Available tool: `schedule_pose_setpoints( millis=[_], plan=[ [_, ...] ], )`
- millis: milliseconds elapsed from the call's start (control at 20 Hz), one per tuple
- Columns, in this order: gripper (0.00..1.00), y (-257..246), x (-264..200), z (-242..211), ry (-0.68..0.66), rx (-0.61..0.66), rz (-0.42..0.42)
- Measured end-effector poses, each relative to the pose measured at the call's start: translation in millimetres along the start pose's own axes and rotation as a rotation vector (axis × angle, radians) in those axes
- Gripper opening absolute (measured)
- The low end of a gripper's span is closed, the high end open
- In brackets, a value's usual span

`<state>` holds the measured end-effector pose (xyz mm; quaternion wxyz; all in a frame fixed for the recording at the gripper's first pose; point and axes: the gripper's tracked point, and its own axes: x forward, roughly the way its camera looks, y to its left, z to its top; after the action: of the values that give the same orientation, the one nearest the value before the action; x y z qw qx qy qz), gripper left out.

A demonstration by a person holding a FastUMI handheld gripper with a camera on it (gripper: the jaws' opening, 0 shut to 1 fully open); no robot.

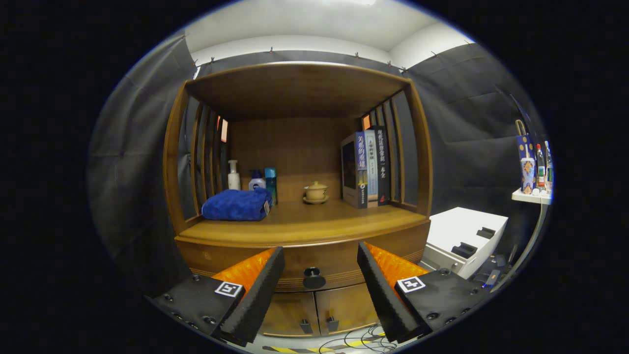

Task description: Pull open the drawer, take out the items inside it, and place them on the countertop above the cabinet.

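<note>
Tool (320,282): released, fingers spread either side of drawer knob (313,278), lined up for the pull | drawer (314,260): closed | table (300,226): awaiting items.

The gripper (320,259) fingers stand apart, nothing between them but open air up to the drawer (314,260), whose round knob (314,278) lies dead ahead at 12 o'clock. On the countertop (314,221), a blue towel (237,205) and bottles (250,181) fill 10 o'clock, books (366,169) stand at 2 o'clock, a lidded cup (316,191) sits far back; the middle front lies bare.
</note>
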<state>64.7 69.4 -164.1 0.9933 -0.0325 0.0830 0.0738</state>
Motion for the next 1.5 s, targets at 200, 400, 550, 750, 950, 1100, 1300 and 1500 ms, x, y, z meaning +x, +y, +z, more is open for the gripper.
schedule_pose_setpoints(
  millis=[200, 400, 550, 750, 950, 1100, 1300, 1500],
  plan=[
    [0.98, -3, 36, -41, 0.078, -0.047, 0.016],
    [0.98, -4, 63, -77, 0.156, -0.043, 0.046],
    [0.84, -2, 79, -87, 0.171, -0.015, 0.063],
    [0.57, -1, 85, -97, 0.202, -0.029, 0.072],
    [0.52, -1, 86, -100, 0.202, -0.032, 0.091],
    [0.48, -1, 84, -101, 0.214, -0.035, 0.083],
    [0.48, -4, 69, -102, 0.201, -0.038, 0.054],
    [0.43, -6, 44, -102, 0.206, -0.028, 0.055]
  ],
)
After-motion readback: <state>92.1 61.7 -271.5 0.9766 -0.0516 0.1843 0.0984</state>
